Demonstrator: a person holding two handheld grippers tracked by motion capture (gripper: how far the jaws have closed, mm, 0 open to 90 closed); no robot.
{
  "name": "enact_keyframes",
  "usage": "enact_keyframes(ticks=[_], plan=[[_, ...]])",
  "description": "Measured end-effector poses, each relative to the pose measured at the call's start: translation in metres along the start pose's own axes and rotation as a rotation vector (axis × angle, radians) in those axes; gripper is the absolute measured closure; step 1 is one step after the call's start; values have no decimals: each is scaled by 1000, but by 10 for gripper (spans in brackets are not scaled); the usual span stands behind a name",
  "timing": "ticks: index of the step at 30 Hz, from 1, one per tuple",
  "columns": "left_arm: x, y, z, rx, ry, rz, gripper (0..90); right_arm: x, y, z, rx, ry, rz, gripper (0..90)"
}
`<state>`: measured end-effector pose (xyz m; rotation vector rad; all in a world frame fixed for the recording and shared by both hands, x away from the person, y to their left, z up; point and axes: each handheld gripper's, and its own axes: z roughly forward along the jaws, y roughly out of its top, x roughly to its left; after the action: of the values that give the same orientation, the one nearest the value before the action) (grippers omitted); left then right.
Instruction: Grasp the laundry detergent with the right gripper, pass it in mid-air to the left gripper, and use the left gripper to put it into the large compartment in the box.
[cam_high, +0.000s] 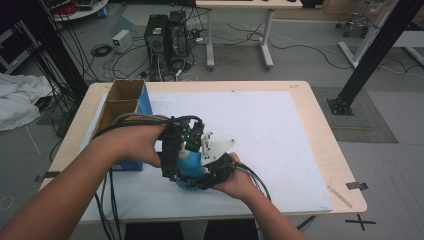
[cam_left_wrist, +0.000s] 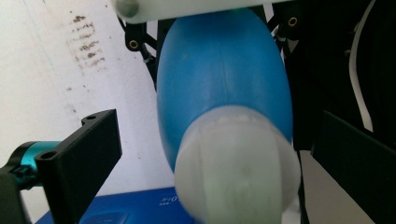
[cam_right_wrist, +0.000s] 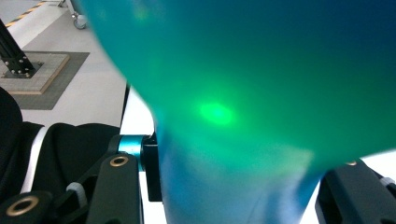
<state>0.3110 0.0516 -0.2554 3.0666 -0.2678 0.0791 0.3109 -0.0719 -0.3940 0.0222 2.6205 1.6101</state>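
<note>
Blue rubber bulb (cam_left_wrist: 224, 84) w/ pale frosted neck, looks soft, squishy, light, prob slippery on round belly, so grab at narrow neck. Held above table (cam_high: 300, 95) near front edge, left of middle, next to cardboard box (cam_high: 120, 100). Right tongs (cam_high: 200, 177) clamped on bulb. Left tongs (cam_left_wrist: 210, 154) gaping wide either side of neck, not touching.

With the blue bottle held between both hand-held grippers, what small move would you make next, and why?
Probably close the left hand-held gripper on the white cap. The right hand-held gripper already clamps the blue bottle, while in the left gripper view the cap sits between open jaws, apart from both.
</note>
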Motion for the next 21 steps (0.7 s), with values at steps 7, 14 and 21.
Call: enact_keyframes(ticks=[7,14,21], plan=[[-1,0,7,21,-12,-8,17,2,4,5,-2,7,0,462],[-2,2,11,30,-8,8,17,2,4,5,1,3,-2,463],[-3,6,12,34,1,13,30,2,5,4,-1,7,7,468]])
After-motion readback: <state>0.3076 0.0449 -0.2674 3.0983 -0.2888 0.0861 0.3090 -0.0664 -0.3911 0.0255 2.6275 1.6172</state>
